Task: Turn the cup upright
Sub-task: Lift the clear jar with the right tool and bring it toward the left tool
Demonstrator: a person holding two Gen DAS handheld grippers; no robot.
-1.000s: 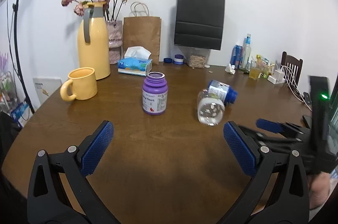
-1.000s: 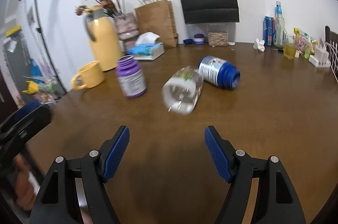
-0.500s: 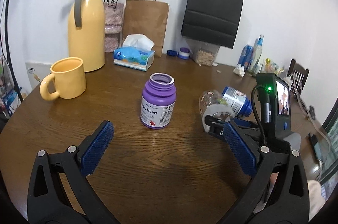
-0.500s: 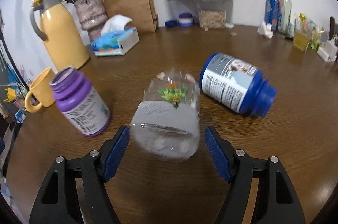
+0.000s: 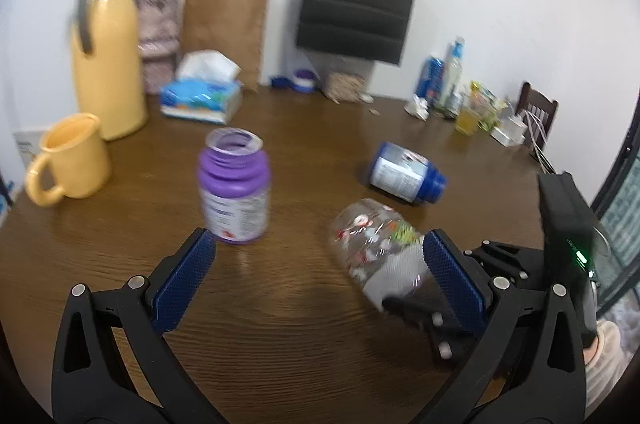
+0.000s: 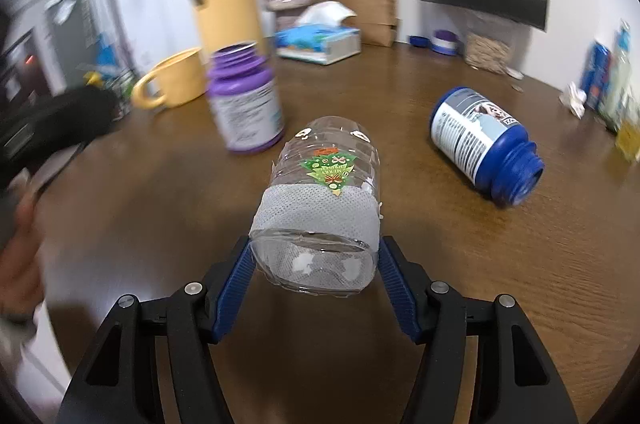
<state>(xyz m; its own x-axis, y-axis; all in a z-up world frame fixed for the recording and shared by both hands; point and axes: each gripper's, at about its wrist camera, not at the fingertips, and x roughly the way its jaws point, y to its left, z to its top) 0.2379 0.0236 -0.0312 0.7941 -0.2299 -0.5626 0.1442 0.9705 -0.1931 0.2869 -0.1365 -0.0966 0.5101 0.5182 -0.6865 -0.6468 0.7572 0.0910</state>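
Observation:
A clear plastic cup (image 6: pixel 324 200) with a grey band and a Christmas tree sticker lies on its side on the brown table (image 6: pixel 160 224), its open mouth toward my right wrist camera. My right gripper (image 6: pixel 316 264) is shut on the cup, its blue pads pressing the grey band on both sides. In the left wrist view the cup (image 5: pixel 376 244) is tilted, its base pointing up and left, with the right gripper behind it. My left gripper (image 5: pixel 320 276) is open and empty, to the left of the cup.
A purple bottle (image 5: pixel 234 186) stands upright left of the cup. A blue bottle (image 6: pixel 480 144) lies on its side to the right. A yellow mug (image 5: pixel 68 158), yellow flask (image 5: pixel 106 60), tissue box (image 5: pixel 202 96) and paper bags sit farther back.
My right gripper has moved forward around the cup and closed on its grey band. The left gripper has shifted so the cup sits near its right finger.

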